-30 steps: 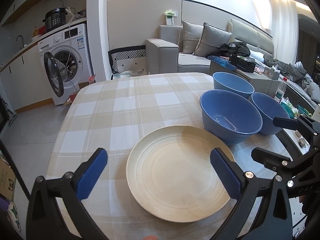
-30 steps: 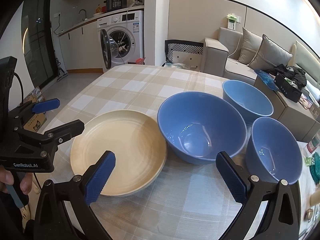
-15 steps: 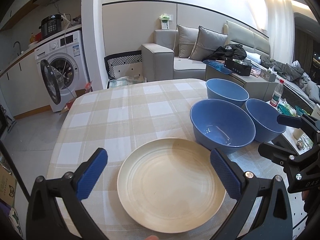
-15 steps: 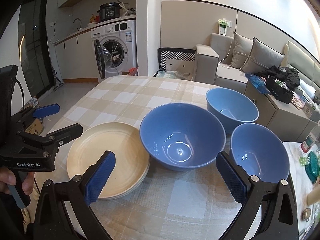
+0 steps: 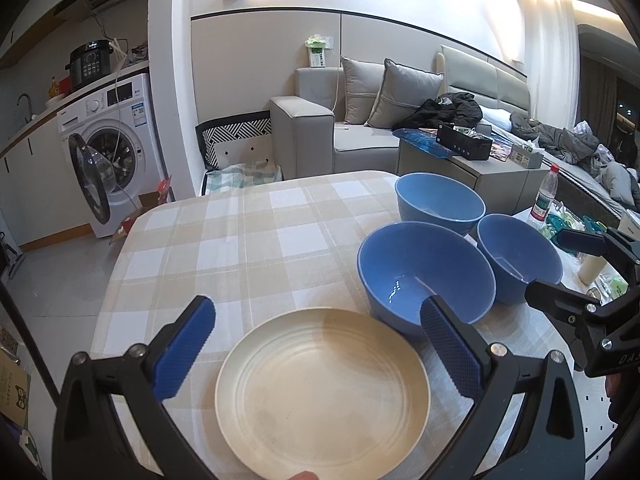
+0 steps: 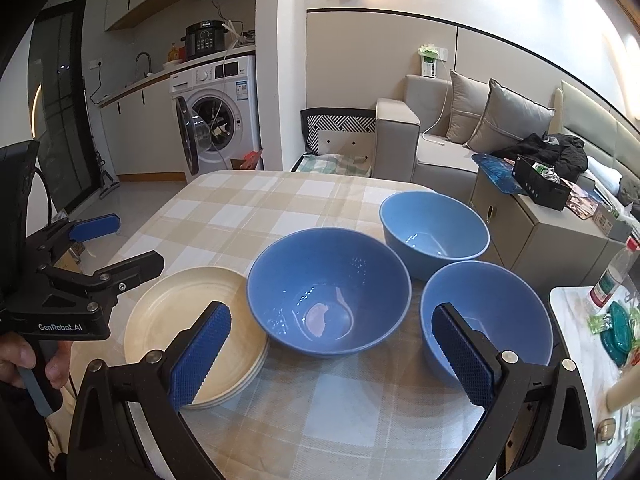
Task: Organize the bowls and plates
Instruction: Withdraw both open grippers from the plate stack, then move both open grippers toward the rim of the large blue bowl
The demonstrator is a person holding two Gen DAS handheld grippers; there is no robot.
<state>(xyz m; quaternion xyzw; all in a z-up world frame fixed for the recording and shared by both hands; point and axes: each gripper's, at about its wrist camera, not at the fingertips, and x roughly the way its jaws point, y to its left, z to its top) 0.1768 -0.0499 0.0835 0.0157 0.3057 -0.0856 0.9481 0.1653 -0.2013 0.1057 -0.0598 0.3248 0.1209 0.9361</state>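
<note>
Both tools stand wide apart at the fingers with nothing between them: the left gripper hovers over the near table edge at the bottom of its view, and the right gripper does the same at the bottom of its own.

The stack of cream round ridged plates lies flat at lower left of the right view, on the beige checked tablecloth. Its right rim sits just beside the big blue glazed bowl at centre frame; whether they touch I cannot tell. A second blue bowl stands behind it toward upper right, and a third blue bowl sits at lower right, partly behind the right finger.

The plates look rigid, smooth and likely breakable, and several together would be heavy; a pinch across the rim at the near edge seems the only purchase. The bowls look glossy and slippery, with sloping walls, so gripping one wall over the lip should hold best.

All pieces are round with no long axis; every bowl sits upright, mouth upward.
</note>
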